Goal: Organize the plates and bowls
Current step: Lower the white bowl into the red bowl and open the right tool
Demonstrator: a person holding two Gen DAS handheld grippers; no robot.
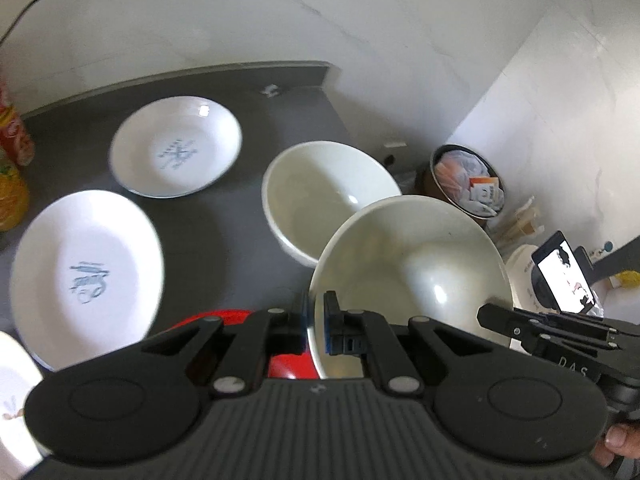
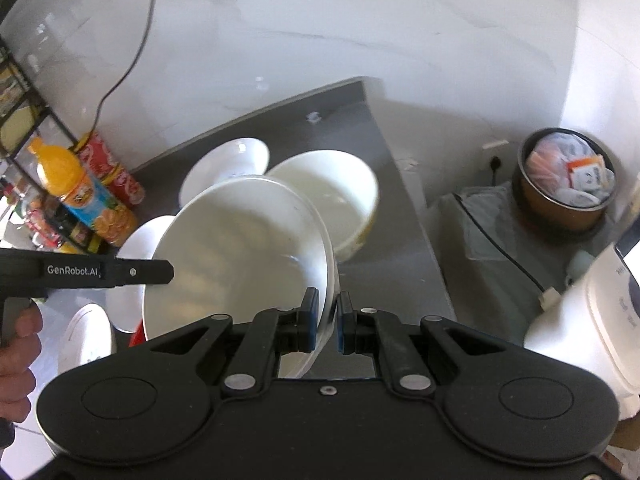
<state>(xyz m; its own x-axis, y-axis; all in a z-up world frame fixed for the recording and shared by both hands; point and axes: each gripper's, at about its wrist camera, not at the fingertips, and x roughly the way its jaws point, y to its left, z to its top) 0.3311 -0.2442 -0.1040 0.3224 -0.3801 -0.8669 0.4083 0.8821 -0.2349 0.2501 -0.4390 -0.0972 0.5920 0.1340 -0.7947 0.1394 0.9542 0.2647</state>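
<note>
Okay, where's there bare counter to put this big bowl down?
Free: the dark strip of counter between the second bowl and the two printed plates, and the back stretch along the wall. Crowded: the near left corner, with more plates and something red under the held bowl.

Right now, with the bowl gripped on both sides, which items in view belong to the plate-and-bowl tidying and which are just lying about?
Belongs to the job:
- held white bowl, clamped by left gripper and right gripper
- second white bowl
- two white plates
- red dish under the held bowl

Lying about:
- juice bottle
- red can
- brown pot of packets
</note>
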